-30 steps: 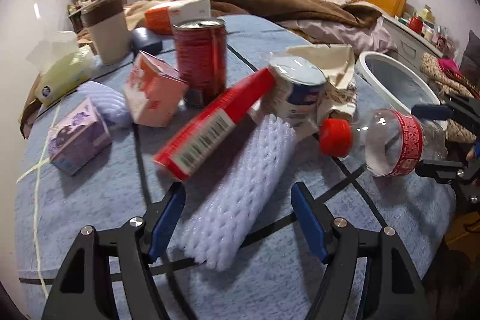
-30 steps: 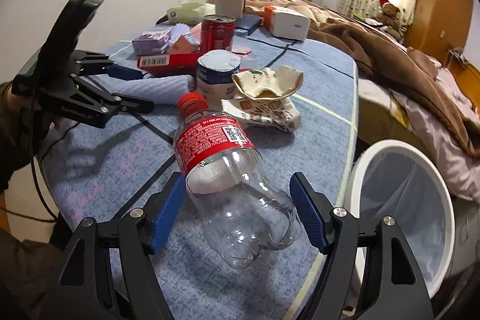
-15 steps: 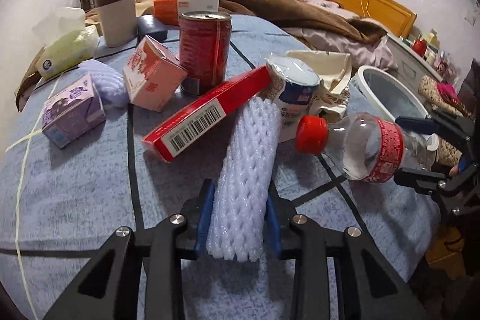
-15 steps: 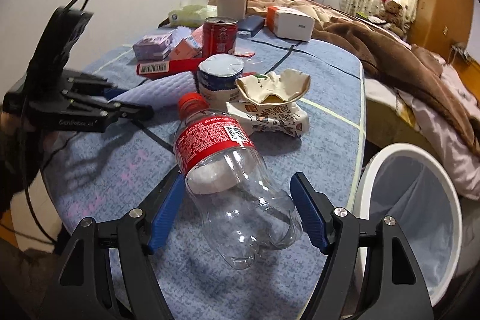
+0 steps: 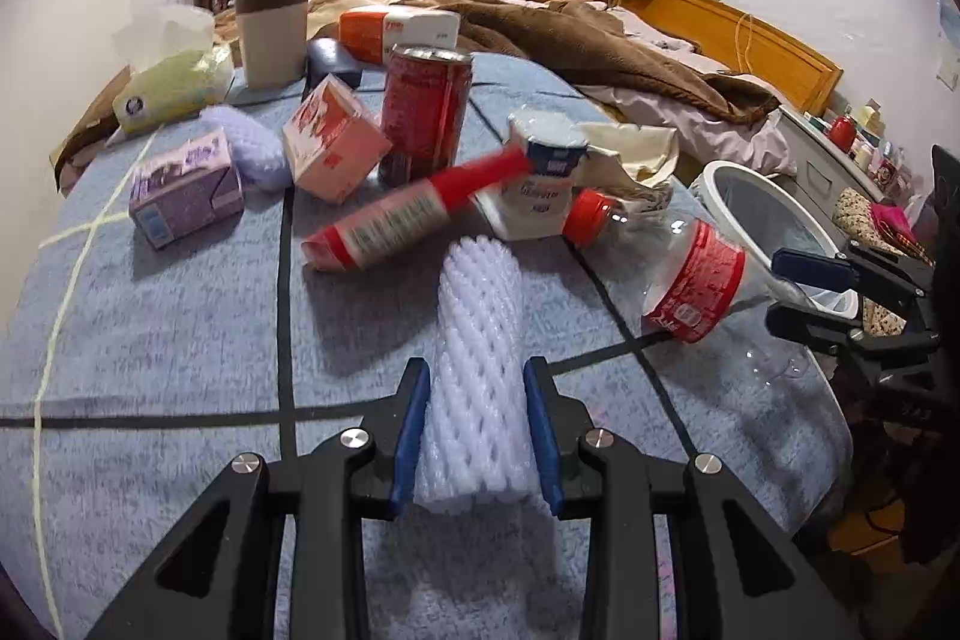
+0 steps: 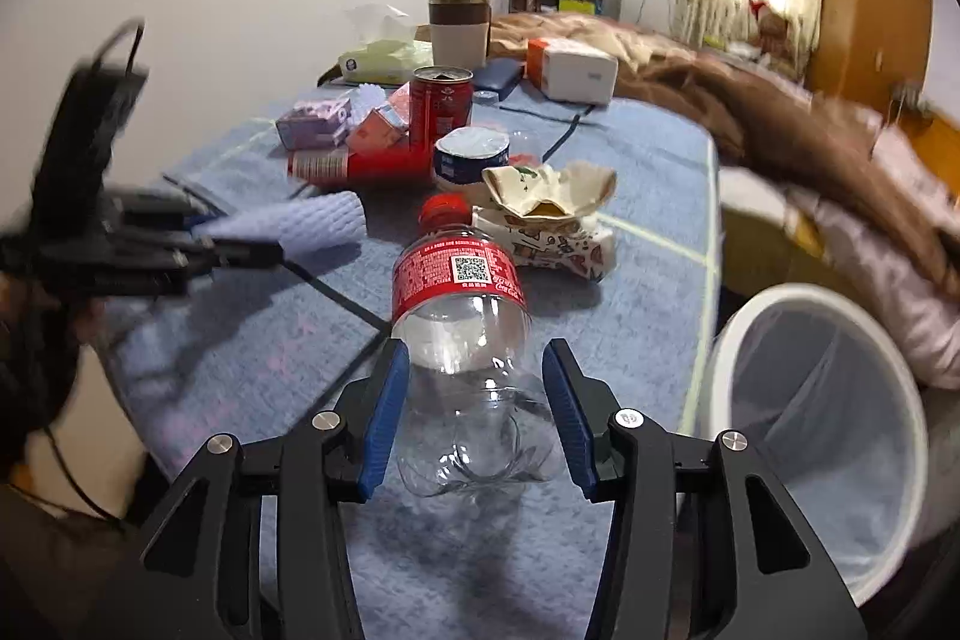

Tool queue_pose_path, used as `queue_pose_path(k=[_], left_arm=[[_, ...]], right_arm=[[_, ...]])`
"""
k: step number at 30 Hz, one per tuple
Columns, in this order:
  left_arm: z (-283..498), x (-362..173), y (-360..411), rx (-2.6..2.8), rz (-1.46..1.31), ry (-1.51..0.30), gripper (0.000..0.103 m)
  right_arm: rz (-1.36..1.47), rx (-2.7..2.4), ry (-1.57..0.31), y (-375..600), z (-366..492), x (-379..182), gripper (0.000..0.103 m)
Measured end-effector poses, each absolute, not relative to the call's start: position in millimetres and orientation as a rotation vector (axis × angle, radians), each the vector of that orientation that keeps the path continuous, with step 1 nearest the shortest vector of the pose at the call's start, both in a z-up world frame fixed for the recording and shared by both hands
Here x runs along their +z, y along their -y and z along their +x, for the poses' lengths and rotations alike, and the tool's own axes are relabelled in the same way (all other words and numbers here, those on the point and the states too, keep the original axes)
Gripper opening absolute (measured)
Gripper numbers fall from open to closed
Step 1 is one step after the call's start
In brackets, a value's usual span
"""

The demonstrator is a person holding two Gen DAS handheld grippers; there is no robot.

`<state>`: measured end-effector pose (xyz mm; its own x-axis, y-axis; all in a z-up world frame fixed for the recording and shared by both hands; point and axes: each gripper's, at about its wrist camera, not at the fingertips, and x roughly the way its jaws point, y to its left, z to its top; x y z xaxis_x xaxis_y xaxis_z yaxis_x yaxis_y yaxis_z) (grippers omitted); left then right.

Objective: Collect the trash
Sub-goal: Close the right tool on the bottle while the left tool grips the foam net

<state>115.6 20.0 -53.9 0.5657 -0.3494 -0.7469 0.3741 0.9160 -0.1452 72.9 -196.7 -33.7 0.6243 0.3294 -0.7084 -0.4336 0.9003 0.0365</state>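
Our left gripper (image 5: 477, 430) clamps the white foam mesh sleeve (image 5: 477, 358); our right gripper (image 6: 474, 409), jaws just closing, pinches the clear red-labelled plastic bottle (image 6: 462, 334) on the blue-grey tablecloth (image 5: 180, 340), white round bin (image 6: 840, 430) beside.

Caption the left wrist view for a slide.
Left gripper shut on white foam net sleeve above blue tablecloth.
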Motion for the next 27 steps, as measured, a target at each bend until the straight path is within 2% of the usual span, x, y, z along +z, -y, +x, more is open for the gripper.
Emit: queue_pose_path(k=[1, 3, 8, 12, 13, 27], left_arm=[[115.6, -55.6, -20.9, -0.418, 0.028, -0.875, 0.034], [114.9, -57.9, -22.4, -0.414, 0.012, -0.883, 0.034], [111.1, -55.7, -19.6, -0.404, 0.014, -0.873, 0.034], [108.9, -56.3, -15.9, -0.407, 0.017, -0.877, 0.034], [109.1, -57.3, -15.8, -0.403, 0.020, -0.881, 0.034], [91.9, -44.6, -27.1, -0.372, -0.037, -0.827, 0.032]], right_arm=[[-0.130, 0.449, -0.795, 198.7, 75.9, -33.2, 0.062], [-0.158, 0.426, -0.821, 195.2, 82.8, -34.2, 0.072], [-0.205, 0.435, -0.921, 178.9, 105.8, -46.7, 0.072], [-0.259, 0.435, -0.930, 165.5, 104.9, -50.0, 0.072], [-0.270, 0.429, -0.935, 163.0, 104.8, -51.1, 0.064], [-0.154, 0.489, -0.819, 177.8, 70.2, -31.6, 0.063]])
